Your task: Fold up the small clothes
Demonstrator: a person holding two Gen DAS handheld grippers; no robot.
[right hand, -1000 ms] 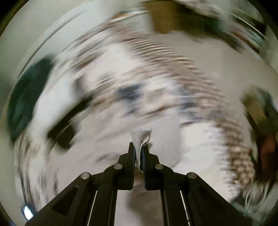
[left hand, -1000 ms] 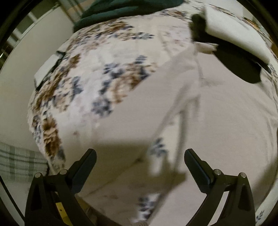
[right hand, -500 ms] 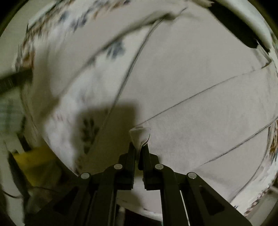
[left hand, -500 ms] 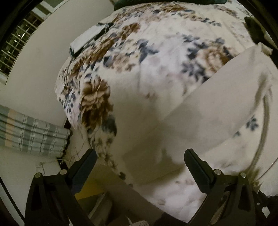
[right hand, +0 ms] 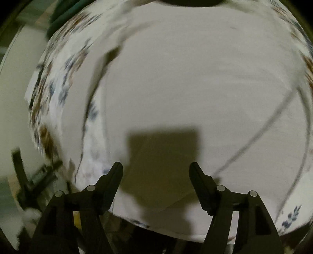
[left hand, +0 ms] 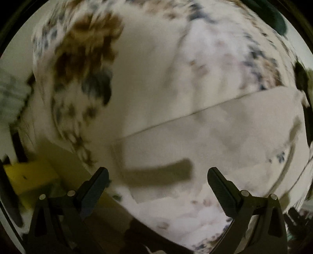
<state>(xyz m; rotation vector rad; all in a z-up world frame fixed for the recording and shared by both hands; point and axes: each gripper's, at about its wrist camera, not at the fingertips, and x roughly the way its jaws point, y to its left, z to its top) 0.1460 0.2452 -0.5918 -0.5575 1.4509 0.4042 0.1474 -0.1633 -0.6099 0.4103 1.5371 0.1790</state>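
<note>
Left tongs (left hand: pixel 157 174): spread wide, nothing held between the fingers; they are seen over the near edge of the bed.
Right tongs (right hand: pixel 155 169): spread fairly wide, nothing gripped; a blocky shadow is cast on the cloth just ahead of the fingers.
Cloth (right hand: pixel 195 88): a plain pale garment laid flat on the blanket; in the right wrist view it fills most of the frame from 6 to 12 o'clock.
Cloth in the left wrist view (left hand: pixel 225 132): it sits at 3 to 5 o'clock, with one straight edge running from about 8 o'clock up towards 2 o'clock.
Long axis: along that straight edge in the left view, as far as can be judged; which end is the neck or hem cannot be told because of the blur.
Seam lines: thin dark lines are seen crossing the cloth at 3 to 4 o'clock in the right wrist view.
Blanket (left hand: pixel 84 58): white with brown and blue flowers; it lies under the cloth and is exposed at 9 to 12 o'clock in the left view.
Green fabric (right hand: pixel 64 17): a dark bundle at 11 o'clock in the right view, on the far side of the blanket.
Yellow object (left hand: pixel 27 177): at 8 o'clock in the left view, below the bed edge; too blurred to identify.
Containers: whether the yellow object is one cannot be told.
</note>
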